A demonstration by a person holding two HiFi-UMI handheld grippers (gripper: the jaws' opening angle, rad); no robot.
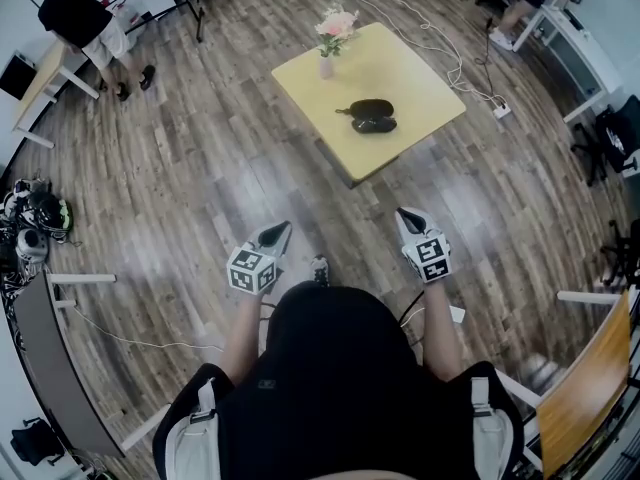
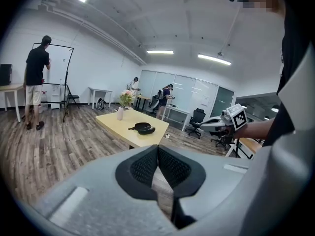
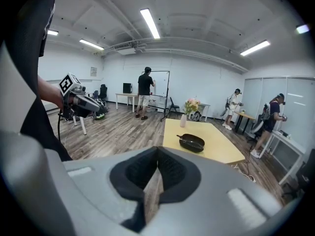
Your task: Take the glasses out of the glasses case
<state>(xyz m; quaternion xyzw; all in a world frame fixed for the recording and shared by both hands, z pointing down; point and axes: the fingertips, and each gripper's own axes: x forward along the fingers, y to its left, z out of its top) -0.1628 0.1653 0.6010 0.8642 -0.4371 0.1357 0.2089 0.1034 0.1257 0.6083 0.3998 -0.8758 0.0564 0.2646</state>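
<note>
A black glasses case (image 1: 371, 116) lies shut on a low yellow table (image 1: 400, 78), well ahead of both grippers. It also shows in the left gripper view as the case (image 2: 142, 128) and in the right gripper view as the case (image 3: 192, 142). The glasses themselves are not visible. My left gripper (image 1: 279, 230) and right gripper (image 1: 404, 215) are held in the air over the wooden floor, about a step short of the table. Each has its jaws closed tip to tip, left (image 2: 157, 147) and right (image 3: 157, 149), with nothing held.
A vase of pink flowers (image 1: 332, 40) stands at the table's far left corner. Cables (image 1: 440, 43) run across the floor behind the table. A wooden chair (image 1: 585, 378) is at my right, a grey desk (image 1: 50, 363) at my left. A person (image 1: 85, 13) stands far left.
</note>
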